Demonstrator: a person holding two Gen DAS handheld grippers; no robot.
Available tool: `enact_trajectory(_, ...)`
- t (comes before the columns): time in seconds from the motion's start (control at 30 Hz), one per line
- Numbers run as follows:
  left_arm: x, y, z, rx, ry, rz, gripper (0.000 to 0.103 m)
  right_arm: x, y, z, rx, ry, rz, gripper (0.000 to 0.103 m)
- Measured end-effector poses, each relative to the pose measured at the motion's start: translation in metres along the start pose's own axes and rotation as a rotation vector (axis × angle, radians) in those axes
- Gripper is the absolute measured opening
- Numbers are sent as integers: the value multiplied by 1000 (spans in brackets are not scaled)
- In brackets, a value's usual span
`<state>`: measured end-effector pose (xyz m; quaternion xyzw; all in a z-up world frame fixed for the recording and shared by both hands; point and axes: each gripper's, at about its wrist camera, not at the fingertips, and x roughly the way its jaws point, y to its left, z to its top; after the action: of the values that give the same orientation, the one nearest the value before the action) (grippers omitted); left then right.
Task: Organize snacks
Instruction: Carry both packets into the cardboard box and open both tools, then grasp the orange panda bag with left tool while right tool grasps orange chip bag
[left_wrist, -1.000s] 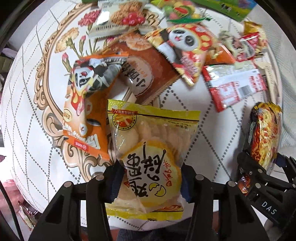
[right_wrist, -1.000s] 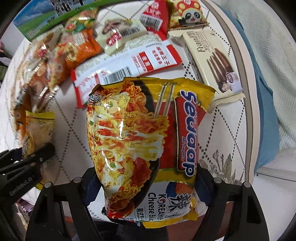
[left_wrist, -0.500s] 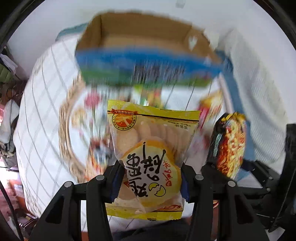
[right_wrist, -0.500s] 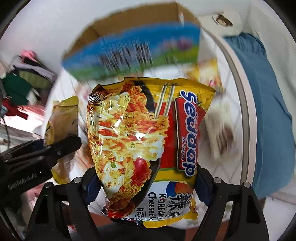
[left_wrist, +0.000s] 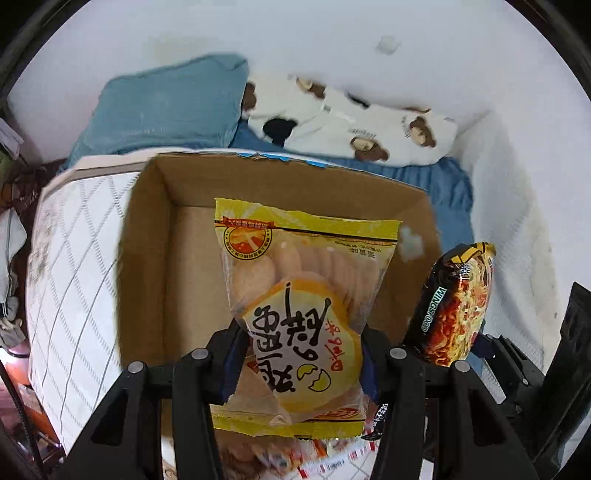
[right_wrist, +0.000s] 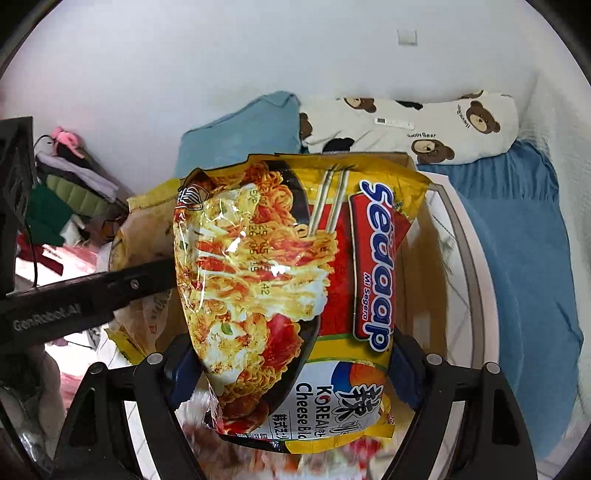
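My left gripper (left_wrist: 299, 365) is shut on a yellow bag of egg crackers (left_wrist: 299, 295) and holds it over the open cardboard box (left_wrist: 147, 258), whose inside looks bare. My right gripper (right_wrist: 291, 373) is shut on a Sedaap noodle packet (right_wrist: 280, 280) and holds it up at the box's right side; the box (right_wrist: 421, 266) shows behind the packet. The noodle packet also shows at the right of the left wrist view (left_wrist: 458, 306). The cracker bag (right_wrist: 144, 229) and left gripper finger (right_wrist: 110, 291) show at the left of the right wrist view.
The box stands on the white quilted table (left_wrist: 74, 258). A few snack wrappers (left_wrist: 325, 458) lie blurred under the grippers. Behind are a blue pillow (left_wrist: 166, 107), a bear-print pillow (left_wrist: 369, 125), a blue sheet (right_wrist: 535, 240) and a white wall. Clothes (right_wrist: 62, 192) pile at the left.
Both grippers have risen from the snack pile and swung forward with their packets, from in front of the box to over its open top.
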<state>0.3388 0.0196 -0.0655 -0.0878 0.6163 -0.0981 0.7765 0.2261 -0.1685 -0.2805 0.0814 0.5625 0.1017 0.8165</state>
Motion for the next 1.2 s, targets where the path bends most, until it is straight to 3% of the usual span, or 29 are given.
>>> enact_trajectory(0.17,55,-2,40,-61,103,5,48,80,-9,66,37,115,-28,85)
enact_trajectory(0.37,88,4,58,-57,159,52,49,135,-21,74,56,208,-35,85)
enact_trajectory(0.47,98,5,62,-49,180,64,50,148,-18,80,71,260,13,86)
enact_trajectory(0.5,98,6,63,-43,174,81,51,155,-20,84,69,277,7,86)
enact_trajectory(0.53,99,7,65,-41,161,97,63,157,-20,86,62,278,-12,90)
enact_trajectory(0.57,98,9,65,-41,152,100,82,157,-20,89,51,264,-26,98)
enact_trajectory(0.63,96,10,64,-41,144,105,94,153,-17,91,33,255,-52,101)
enact_trajectory(0.87,80,10,57,-19,89,146,94,132,-25,87,42,232,-83,101)
enact_trajectory(1.2,47,5,27,-7,-26,191,94,70,-23,44,34,138,-102,101)
